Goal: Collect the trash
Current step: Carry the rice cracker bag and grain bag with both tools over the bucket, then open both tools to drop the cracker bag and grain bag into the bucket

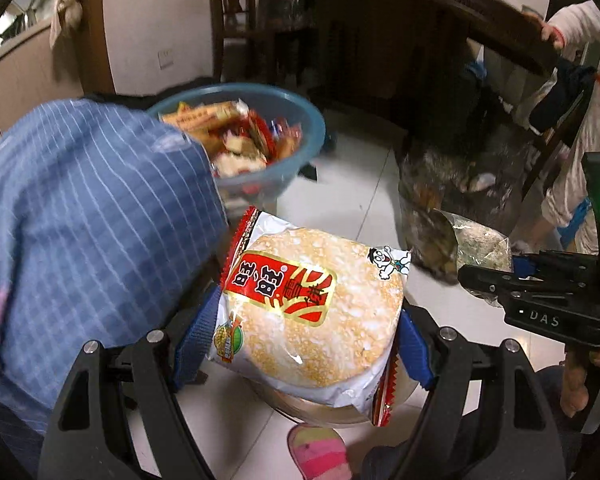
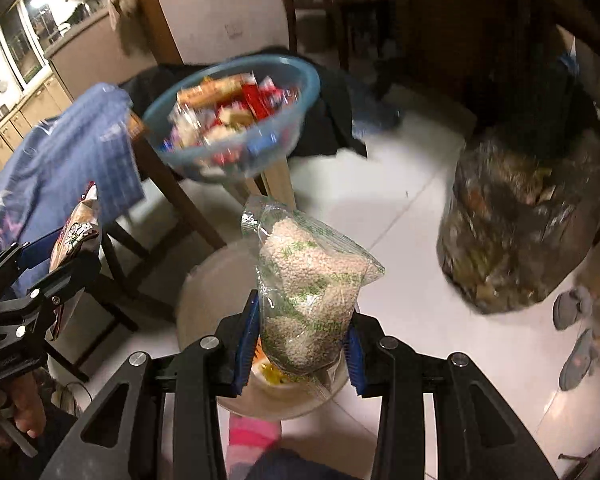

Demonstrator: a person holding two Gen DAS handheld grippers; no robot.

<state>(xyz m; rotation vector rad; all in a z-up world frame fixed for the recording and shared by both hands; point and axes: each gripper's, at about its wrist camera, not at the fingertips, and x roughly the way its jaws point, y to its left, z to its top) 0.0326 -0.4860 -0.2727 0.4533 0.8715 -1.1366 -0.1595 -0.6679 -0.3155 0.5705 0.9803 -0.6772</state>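
Two items in hand, one per tool, both held in the air above the tiled floor [image 2: 412,216].

Item 1: rice cracker packet [image 1: 312,312], white with a red label. Clamped between the blue pads of the left tool [image 1: 300,344], gripped at its sides. Below it, a round pale container [image 1: 320,408], partly hidden.

Item 2: clear bag of pale granules [image 2: 316,280] with green print. Clamped at its lower end by the right tool [image 2: 300,348], standing upright from the jaws. Directly beneath, a pale bucket [image 2: 204,304] with some yellow scraps visible inside; judged to be the collecting bin, likely the same container seen under the left tool.

Other stock noted: blue plastic bowl [image 2: 236,120] heaped with wrapped snacks, resting on a wooden stool [image 2: 276,180]; blue checked cloth [image 1: 92,216] at left; full dark refuse bag [image 2: 512,232] on the floor at right; a second person's slippered feet [image 2: 576,336] at the far right edge.

Progress, as a judgement: both pieces are picked up and positioned over or near the bucket, neither yet released. Remaining: drop each in. Whether the bowl's contents count as trash cannot be told.
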